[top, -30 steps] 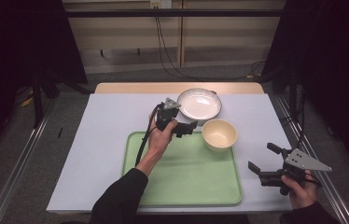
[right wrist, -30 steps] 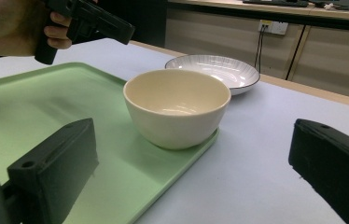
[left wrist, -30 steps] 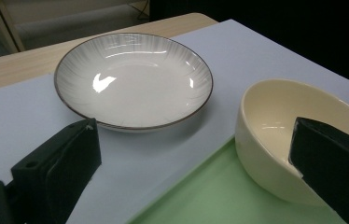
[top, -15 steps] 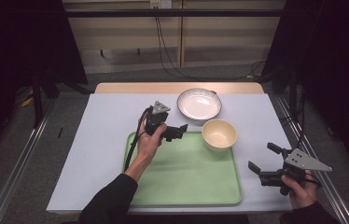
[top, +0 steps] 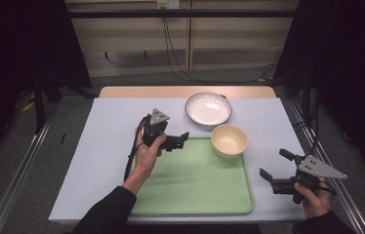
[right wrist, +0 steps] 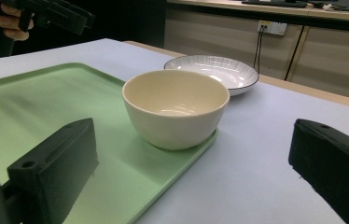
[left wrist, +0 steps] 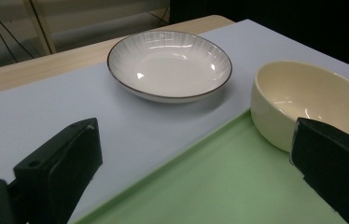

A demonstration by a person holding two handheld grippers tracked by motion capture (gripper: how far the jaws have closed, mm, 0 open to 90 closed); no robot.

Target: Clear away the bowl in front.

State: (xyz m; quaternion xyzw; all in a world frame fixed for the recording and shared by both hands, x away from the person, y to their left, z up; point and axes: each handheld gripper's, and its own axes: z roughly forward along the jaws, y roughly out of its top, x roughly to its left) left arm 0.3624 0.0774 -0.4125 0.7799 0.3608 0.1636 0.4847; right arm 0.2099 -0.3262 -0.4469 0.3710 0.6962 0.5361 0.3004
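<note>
Claw positions are as follows: my left claw (top: 179, 139) is held above the far-left corner of the flat light-green plastic tray (top: 190, 187), jaws spread wide and gripping nothing, pointed toward the two dishes. In the left gripper view both black jaws stand far apart at the bottom corners, with the tray edge and the pale lavender surface (left wrist: 46, 112) between them. The round cream ceramic bowl (top: 229, 140) sits upright on the far-right corner of the tray, its base overlapping the tray rim; in the right gripper view (right wrist: 176, 112) it appears empty. The shallow white ceramic plate with a dark rim (top: 208, 108) rests on the surface just beyond the bowl, off the tray, near the bowl but apart from it; in the left gripper view (left wrist: 170, 64) it lies ahead of the jaws, also empty. My right claw (top: 275, 168) is held at the near-right side of the surface, just off the right edge of the tray, jaws likewise spread wide and empty, aimed toward the bowl. In the right gripper view my left hand (right wrist: 11, 22) appears at the top left with its claw.
</note>
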